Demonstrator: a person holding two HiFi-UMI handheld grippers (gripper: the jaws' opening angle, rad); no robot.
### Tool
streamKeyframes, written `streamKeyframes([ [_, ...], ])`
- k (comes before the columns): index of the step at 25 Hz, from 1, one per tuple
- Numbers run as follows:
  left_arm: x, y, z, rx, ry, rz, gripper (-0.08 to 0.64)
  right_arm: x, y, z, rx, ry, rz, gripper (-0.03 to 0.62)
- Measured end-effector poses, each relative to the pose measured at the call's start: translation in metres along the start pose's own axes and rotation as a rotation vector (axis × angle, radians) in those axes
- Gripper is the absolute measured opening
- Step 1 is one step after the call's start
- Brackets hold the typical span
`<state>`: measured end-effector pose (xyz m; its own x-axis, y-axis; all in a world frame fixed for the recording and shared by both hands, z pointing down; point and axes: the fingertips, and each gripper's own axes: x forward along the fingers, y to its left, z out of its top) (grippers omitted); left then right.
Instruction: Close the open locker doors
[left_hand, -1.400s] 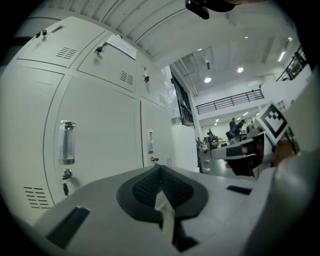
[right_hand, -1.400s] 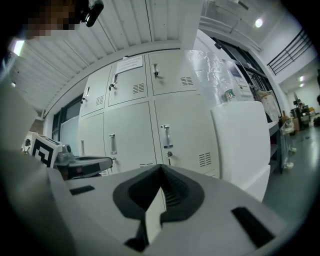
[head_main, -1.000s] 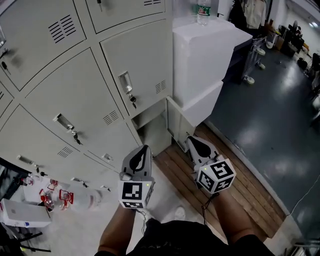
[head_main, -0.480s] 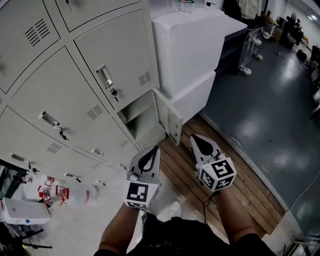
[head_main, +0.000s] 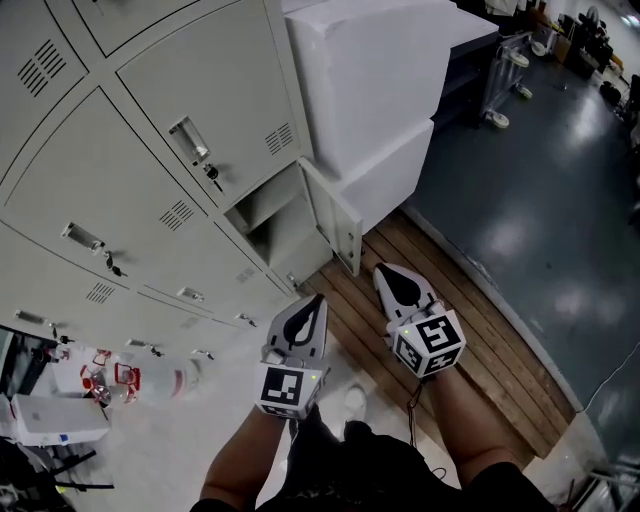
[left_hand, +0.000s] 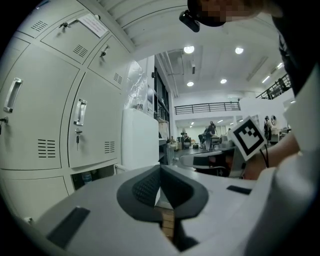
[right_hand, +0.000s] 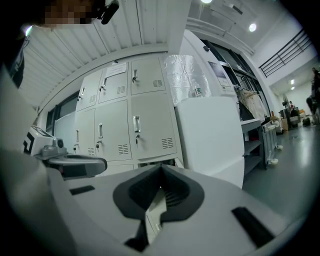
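Grey painted sheet steel forms the locker bank (head_main: 150, 190). Its one open door (head_main: 336, 222) belongs to the bottom-row compartment (head_main: 268, 222) at the bank's right end, just beside the white block (head_main: 370, 90), and stands out over the plank floor (head_main: 450, 330). Left gripper (head_main: 314, 304) and right gripper (head_main: 386, 276) hover near the door's free edge without touching it, each with its jaws pressed together on nothing.

Judged handling: a thin, stiff, light panel that swings easily on its hinges, with smooth paint that gives little purchase for pinching. A push suits it better than a grip. The closed tips would go on the outer face near the free edge, gently enough that the door neither slams nor rebounds.
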<state>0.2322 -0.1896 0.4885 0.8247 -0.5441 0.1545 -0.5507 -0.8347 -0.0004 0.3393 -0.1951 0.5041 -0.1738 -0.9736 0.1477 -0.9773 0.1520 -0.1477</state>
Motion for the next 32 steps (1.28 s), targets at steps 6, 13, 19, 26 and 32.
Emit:
streamKeyframes([
  [6,0.011,0.001,-0.017,0.0,0.007,-0.023,0.005,0.014,-0.008,-0.016,0.016,-0.004,-0.011,0.0],
  [13,0.021,0.014,-0.029,-0.01,0.011,-0.045,0.005,0.043,-0.024,-0.036,0.05,0.02,-0.023,0.107],
  [19,0.03,0.031,-0.042,-0.019,0.015,-0.063,0.005,0.074,-0.041,-0.056,0.017,0.072,-0.061,0.132],
  [26,0.038,0.05,-0.054,-0.034,0.024,-0.069,0.006,0.111,-0.065,-0.075,0.006,0.116,-0.097,0.152],
  [32,0.042,0.069,-0.066,-0.049,0.048,-0.06,0.006,0.137,-0.075,-0.088,0.0,0.144,-0.112,0.164],
])
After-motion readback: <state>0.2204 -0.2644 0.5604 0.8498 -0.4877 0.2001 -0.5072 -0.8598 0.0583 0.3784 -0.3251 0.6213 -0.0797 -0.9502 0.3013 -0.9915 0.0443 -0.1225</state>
